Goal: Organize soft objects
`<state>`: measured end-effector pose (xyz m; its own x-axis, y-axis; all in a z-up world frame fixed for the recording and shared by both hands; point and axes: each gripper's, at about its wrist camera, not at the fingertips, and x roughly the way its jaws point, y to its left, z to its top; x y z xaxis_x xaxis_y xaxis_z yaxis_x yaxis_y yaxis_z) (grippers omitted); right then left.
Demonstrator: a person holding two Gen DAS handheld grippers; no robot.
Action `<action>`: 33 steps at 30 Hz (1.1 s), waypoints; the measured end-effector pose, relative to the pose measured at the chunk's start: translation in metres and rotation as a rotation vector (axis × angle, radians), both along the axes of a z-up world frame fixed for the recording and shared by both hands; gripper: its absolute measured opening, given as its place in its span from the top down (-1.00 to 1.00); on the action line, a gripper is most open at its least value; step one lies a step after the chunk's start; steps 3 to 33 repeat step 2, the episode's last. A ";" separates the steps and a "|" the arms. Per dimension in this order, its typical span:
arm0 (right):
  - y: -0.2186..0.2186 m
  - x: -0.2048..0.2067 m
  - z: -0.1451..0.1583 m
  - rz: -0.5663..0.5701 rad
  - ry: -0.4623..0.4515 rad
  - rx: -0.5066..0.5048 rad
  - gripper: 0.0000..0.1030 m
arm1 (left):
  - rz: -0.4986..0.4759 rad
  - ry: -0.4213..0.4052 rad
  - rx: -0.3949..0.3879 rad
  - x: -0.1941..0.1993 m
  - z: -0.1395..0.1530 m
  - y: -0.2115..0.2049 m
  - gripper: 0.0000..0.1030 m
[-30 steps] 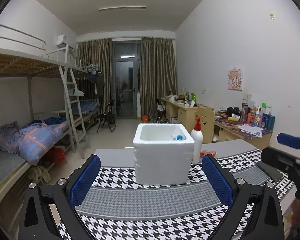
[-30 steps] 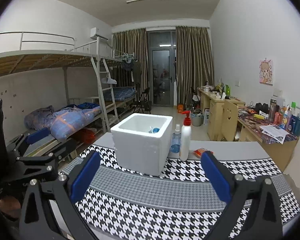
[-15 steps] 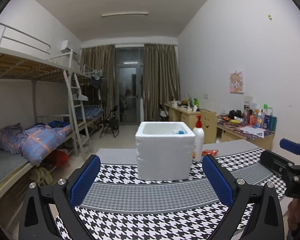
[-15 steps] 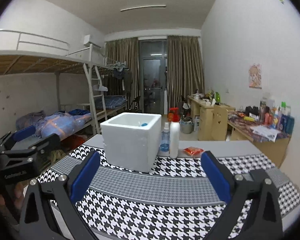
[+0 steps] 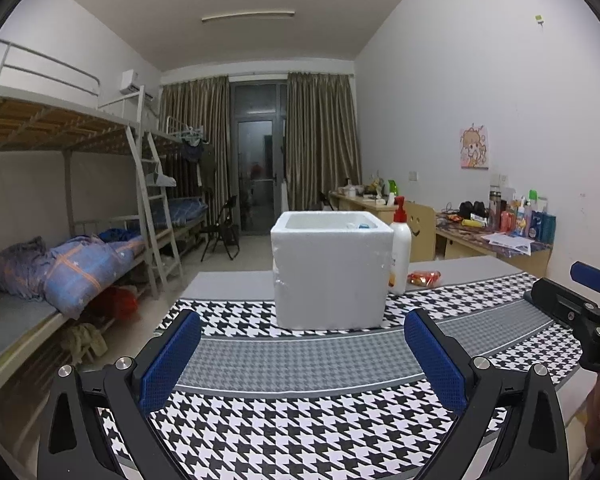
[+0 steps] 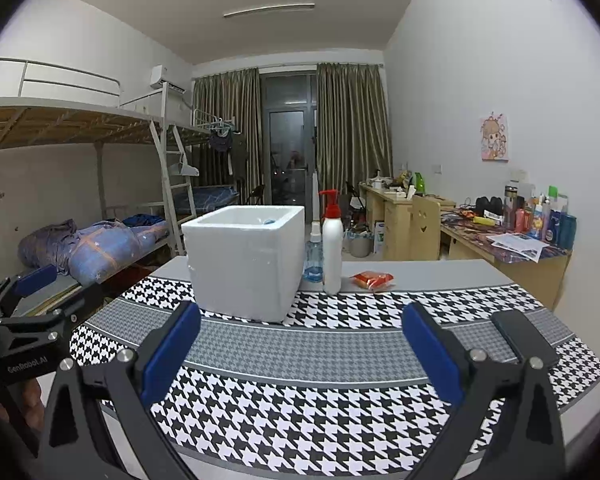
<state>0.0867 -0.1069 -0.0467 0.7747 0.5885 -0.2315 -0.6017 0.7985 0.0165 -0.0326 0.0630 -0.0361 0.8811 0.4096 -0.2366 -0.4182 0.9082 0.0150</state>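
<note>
I hold both grippers, left (image 5: 302,354) and right (image 6: 300,350), spread wide and empty, facing the foam box (image 5: 331,270) so either can reach the red packet (image 6: 372,279).

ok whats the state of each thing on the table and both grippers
left gripper: jaws open, empty
right gripper: jaws open, empty
foam box: upright, lid off, something blue inside
pump bottle: upright, beside the box
spray bottle: upright, between box and pump bottle
red packet: lying flat on the table
</note>
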 end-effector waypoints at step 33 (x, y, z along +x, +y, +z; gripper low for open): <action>0.001 0.002 -0.002 0.001 0.012 -0.003 -0.98 | -0.005 0.003 -0.003 0.001 -0.001 0.000 -0.98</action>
